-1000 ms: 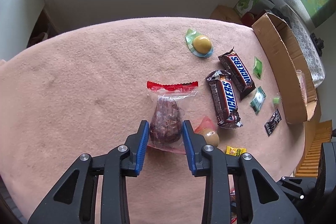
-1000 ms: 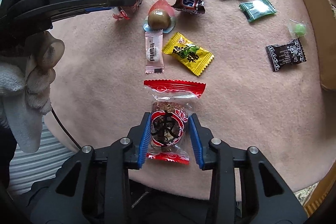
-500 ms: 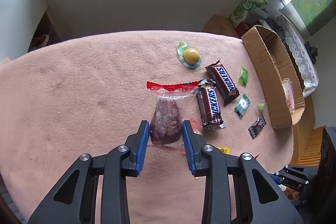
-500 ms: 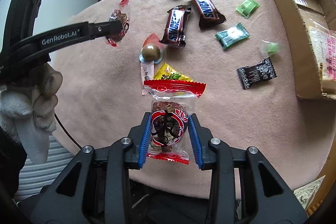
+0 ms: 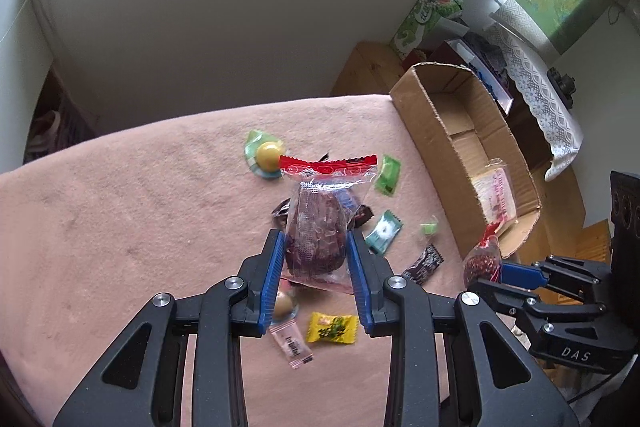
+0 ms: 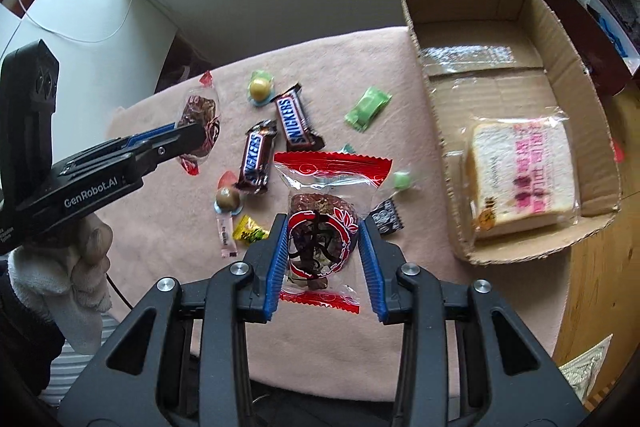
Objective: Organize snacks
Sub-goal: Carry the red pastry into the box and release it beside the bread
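My left gripper (image 5: 314, 259) is shut on a clear date packet with a red top strip (image 5: 320, 223) and holds it above the pink tablecloth (image 5: 140, 211). My right gripper (image 6: 323, 247) is shut on a similar packet with a red printed ring (image 6: 322, 227), also off the table. Each wrist view shows the other gripper from the side: the right gripper (image 5: 492, 273) near the box corner, the left gripper (image 6: 192, 139) over the table's left part. The open cardboard box (image 6: 440, 131) stands at the right edge and holds a wrapped bread slice (image 6: 524, 179).
Loose on the cloth lie two Snickers bars (image 6: 296, 123), a yellow jelly cup (image 6: 260, 89), a brown ball sweet (image 6: 228, 197), a yellow candy (image 6: 250, 231), a pink sachet (image 6: 226, 237), green candies (image 6: 368, 107) and a black packet (image 6: 386, 217). A gloved hand (image 6: 60, 267) grips the left tool.
Both grippers have risen with their packets, which have left the cloth. The right one has travelled toward the cardboard box; the box now shows larger in both views.
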Tool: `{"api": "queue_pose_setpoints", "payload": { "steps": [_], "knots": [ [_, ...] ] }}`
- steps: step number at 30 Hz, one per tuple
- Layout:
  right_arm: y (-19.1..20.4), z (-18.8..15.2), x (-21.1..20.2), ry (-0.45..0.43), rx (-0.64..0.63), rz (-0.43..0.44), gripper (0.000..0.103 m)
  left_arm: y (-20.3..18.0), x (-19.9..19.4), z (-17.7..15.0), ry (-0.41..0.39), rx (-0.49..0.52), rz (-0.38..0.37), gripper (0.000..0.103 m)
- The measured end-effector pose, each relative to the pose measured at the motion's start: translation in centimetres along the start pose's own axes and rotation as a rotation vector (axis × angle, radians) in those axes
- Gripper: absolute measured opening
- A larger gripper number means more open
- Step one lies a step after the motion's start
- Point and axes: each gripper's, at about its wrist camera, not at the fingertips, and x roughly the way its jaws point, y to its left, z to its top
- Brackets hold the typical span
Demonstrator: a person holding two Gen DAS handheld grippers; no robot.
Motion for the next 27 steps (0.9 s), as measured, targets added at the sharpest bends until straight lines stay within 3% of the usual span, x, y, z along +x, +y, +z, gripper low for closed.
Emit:
{"api": "queue_pose_setpoints", "payload": {
  "steps": [17, 27],
  "knots": [
    [-9.0, 5.2, -3.4, -0.102, 0.07, -0.089, 0.036, -8.7, 3.9, 4.6, -0.009, 0.11, -0.096, 0.031],
    [-13.8, 7.3, -2.9, -0.111, 0.09, -0.116, 0.036, -12.2, 6.7, 6.5, -0.01, 0.126, -0.116, 0.031]
  ]
}}
